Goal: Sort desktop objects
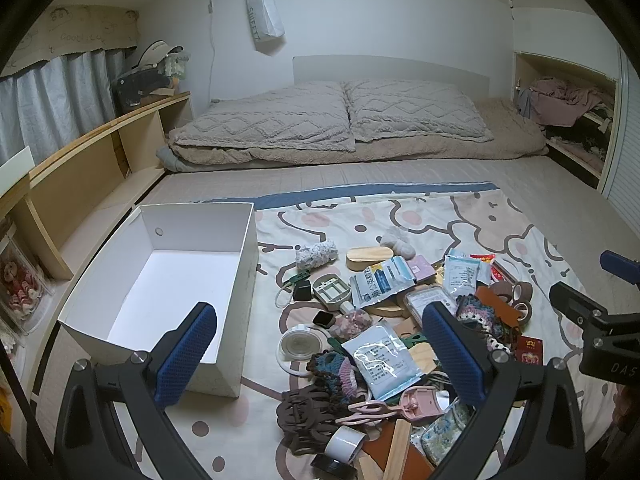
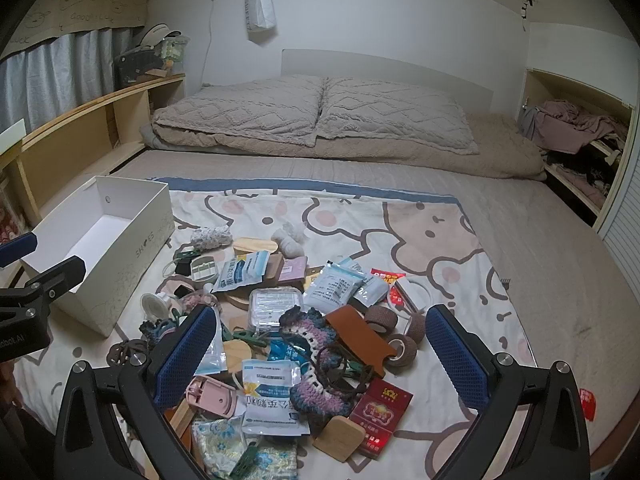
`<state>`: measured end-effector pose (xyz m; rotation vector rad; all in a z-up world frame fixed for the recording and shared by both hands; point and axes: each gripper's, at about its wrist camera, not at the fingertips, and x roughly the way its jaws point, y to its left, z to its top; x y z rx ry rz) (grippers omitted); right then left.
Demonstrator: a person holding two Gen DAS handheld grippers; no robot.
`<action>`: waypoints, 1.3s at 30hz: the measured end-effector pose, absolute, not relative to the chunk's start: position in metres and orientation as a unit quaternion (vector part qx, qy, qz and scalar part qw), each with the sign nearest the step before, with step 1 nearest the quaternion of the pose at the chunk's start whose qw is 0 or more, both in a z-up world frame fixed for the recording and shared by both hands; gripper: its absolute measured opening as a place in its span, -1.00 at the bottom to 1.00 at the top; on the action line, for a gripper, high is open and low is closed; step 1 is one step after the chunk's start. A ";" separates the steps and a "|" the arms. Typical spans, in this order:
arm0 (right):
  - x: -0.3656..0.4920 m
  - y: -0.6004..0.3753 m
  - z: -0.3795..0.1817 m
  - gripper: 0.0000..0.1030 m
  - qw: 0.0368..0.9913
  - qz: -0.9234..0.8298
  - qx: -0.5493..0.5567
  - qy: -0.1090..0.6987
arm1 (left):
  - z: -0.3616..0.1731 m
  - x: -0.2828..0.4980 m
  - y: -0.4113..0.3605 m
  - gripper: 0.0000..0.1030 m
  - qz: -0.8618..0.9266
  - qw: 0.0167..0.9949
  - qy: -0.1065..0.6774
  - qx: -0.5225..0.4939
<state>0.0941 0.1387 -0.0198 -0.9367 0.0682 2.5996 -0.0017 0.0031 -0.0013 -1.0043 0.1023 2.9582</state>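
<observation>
White card, bare inside, the open box (image 1: 172, 280) stands at the left edge of the cartoon-printed cloth (image 1: 460, 216) spread over the bed, its far wall close to the cloth's blue far border; nothing lies in it, so I judge the sorting has not yet begun, or is at its very first pick. The heap of small things (image 2: 288, 320) fills the middle and near part of the cloth, just right of the box; among them sealed white pouches (image 1: 378, 354), a red packet (image 2: 380, 412) towards the near edge, brown tape rolls (image 2: 400, 346) on the right side of the pile, a crocheted piece (image 2: 316, 344) in the centre, a pink clip (image 2: 210, 394) and a wooden block (image 2: 342, 436) nearest the camera. The left gripper (image 1: 320, 356) hangs above the gap between box and heap, tilted down, its blue pads wide apart with nothing between them; the right gripper (image 2: 320, 360) hovers over the heap's near middle, likewise spread wide and empty. The step in hand looks like choosing a first object; the next move calls for singling out something lying free on top, such as a pouch or the red packet, lowering one set of fingers around it without dragging its neighbours, then carrying it leftwards over the box's wall; overlapping items and the soft cloth may make a clean pinch awkward.
</observation>
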 end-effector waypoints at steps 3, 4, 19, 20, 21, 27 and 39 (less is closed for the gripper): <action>0.094 0.138 -0.020 1.00 0.188 0.924 -0.333 0.024 | -0.002 -0.001 0.003 1.00 0.947 0.009 0.032 -0.320; 0.094 0.138 -0.020 1.00 0.188 0.924 -0.333 0.024 | -0.002 -0.001 0.003 1.00 0.947 0.010 0.033 -0.320; 0.093 0.132 -0.028 1.00 0.187 0.923 -0.336 0.023 | -0.002 -0.002 0.003 1.00 0.946 0.010 0.033 -0.321; 0.093 0.132 -0.028 1.00 0.187 0.923 -0.337 0.022 | -0.002 -0.002 0.003 1.00 0.946 0.010 0.034 -0.321; 0.094 0.133 -0.027 1.00 0.186 0.922 -0.338 0.023 | -0.003 -0.002 0.002 1.00 0.946 0.010 0.034 -0.322; 0.092 0.139 -0.028 1.00 0.179 0.919 -0.348 0.034 | -0.013 -0.005 -0.005 1.00 0.944 0.007 0.033 -0.327; 0.092 0.162 -0.042 1.00 0.194 0.909 -0.364 0.053 | -0.025 -0.014 -0.028 1.00 0.941 -0.004 0.017 -0.339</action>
